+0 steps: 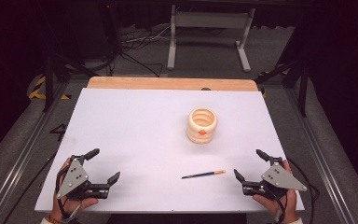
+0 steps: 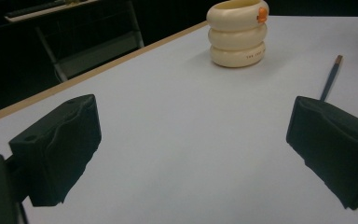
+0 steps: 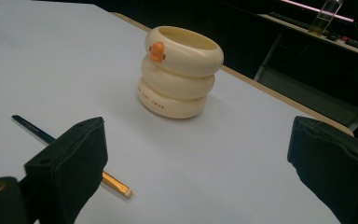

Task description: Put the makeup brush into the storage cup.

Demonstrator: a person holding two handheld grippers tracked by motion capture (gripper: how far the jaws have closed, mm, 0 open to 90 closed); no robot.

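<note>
White table [image 1: 135,140] bears a cream holder [image 1: 202,126]; both claws spread, empty.

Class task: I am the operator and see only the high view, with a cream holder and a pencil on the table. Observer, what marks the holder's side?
Observer: The holder bears an orange beak-like knob below its rim.
Operator: Anything lower down?
Observer: Small lettering runs along its bottom ring, too small to read.
Operator: How does the pencil end?
Observer: The pencil has a dark blue shaft, then a gold band with a pale tip, lying near the right tool, whose jaws stand apart with nothing between them.
</note>
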